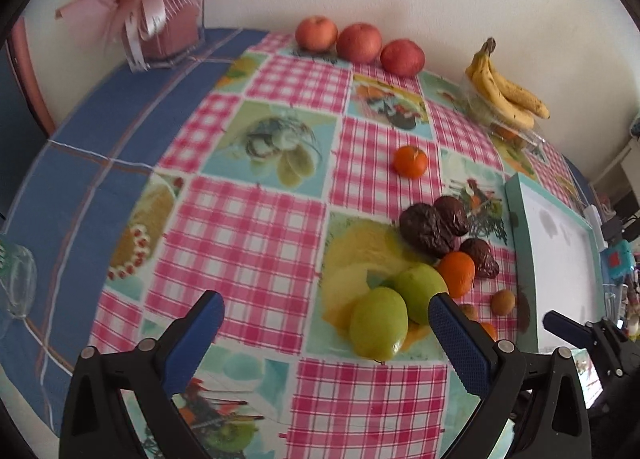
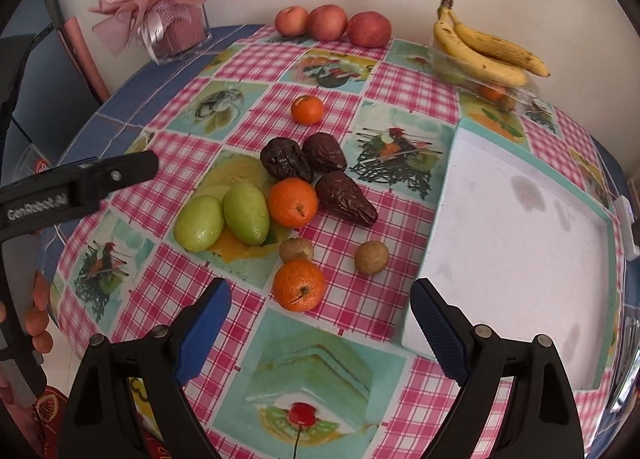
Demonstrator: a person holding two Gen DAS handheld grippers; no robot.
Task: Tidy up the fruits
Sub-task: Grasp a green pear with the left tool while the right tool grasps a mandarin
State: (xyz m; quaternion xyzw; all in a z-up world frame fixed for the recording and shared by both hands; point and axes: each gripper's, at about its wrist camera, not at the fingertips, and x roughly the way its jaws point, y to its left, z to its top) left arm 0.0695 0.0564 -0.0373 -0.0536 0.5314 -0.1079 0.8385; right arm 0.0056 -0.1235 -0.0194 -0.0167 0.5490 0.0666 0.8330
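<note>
A cluster of fruit lies mid-table: two green fruits (image 2: 222, 219), three dark wrinkled fruits (image 2: 318, 173), oranges (image 2: 293, 203) (image 2: 299, 285), a third orange (image 2: 307, 110) farther back, and two small brown fruits (image 2: 372, 257). Three red apples (image 2: 332, 23) line the far edge. Bananas (image 2: 484, 51) rest on a clear container. A white tray (image 2: 520, 243) with teal rim sits right. My right gripper (image 2: 322, 323) is open and empty, just before the near orange. My left gripper (image 1: 326, 333) is open and empty, its right finger beside the green fruits (image 1: 380, 323). The cluster also shows in the left wrist view (image 1: 434, 231).
A pink bouquet in a clear box (image 2: 168, 19) stands at the far left on the blue cloth. A clear glass (image 1: 16, 279) lies at the left edge. The left gripper's body (image 2: 76, 187) shows in the right wrist view. Clutter sits beyond the tray (image 1: 616, 259).
</note>
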